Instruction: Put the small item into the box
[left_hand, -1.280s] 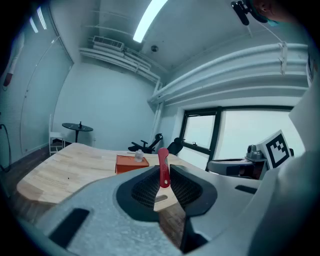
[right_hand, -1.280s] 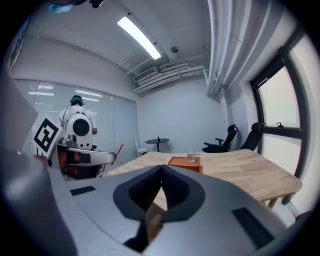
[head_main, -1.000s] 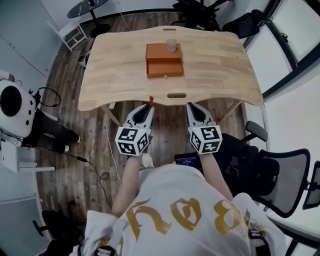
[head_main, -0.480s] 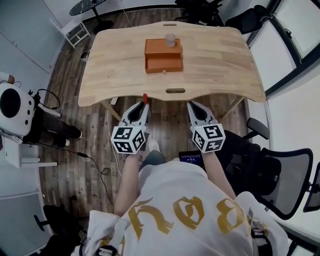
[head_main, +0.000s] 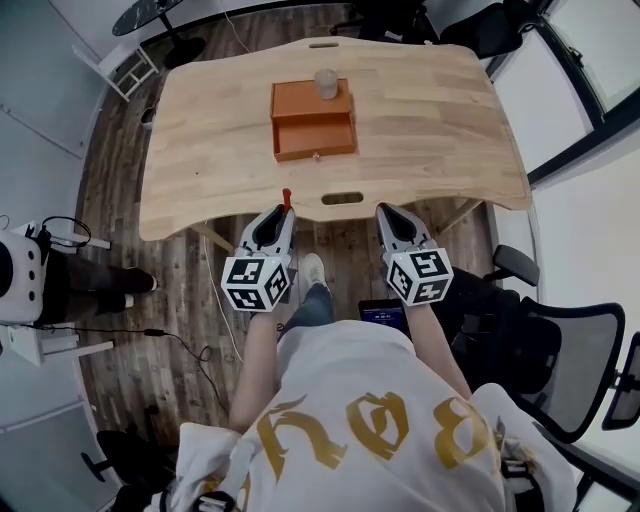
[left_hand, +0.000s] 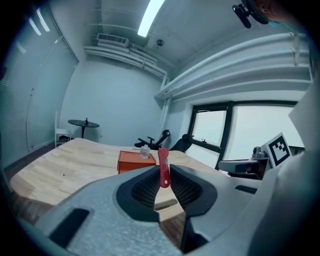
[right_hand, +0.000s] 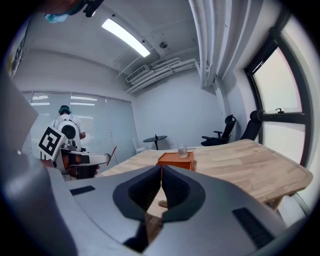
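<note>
An orange box (head_main: 312, 120) with a drawer front and small knob stands on the wooden table (head_main: 200, 150), with a small clear jar (head_main: 325, 82) on its top. The box (left_hand: 136, 161) shows far ahead in the left gripper view, and the box (right_hand: 176, 160) also in the right gripper view. My left gripper (head_main: 284, 203) is shut on a small red item (head_main: 286, 197) that sticks up between the pads (left_hand: 163, 167), just short of the table's near edge. My right gripper (head_main: 385, 211) is shut with nothing in it, level with the left one.
An oval slot (head_main: 342, 198) cuts the table near its front edge, between the grippers. A black office chair (head_main: 545, 350) stands at the right. A white device (head_main: 20, 275) on a stand is at the left, with cables on the wood floor (head_main: 180, 340).
The view has shifted so the table and box now sit further left and slightly nearer. Both grippers keep their pose, the left still shut on the red item.
</note>
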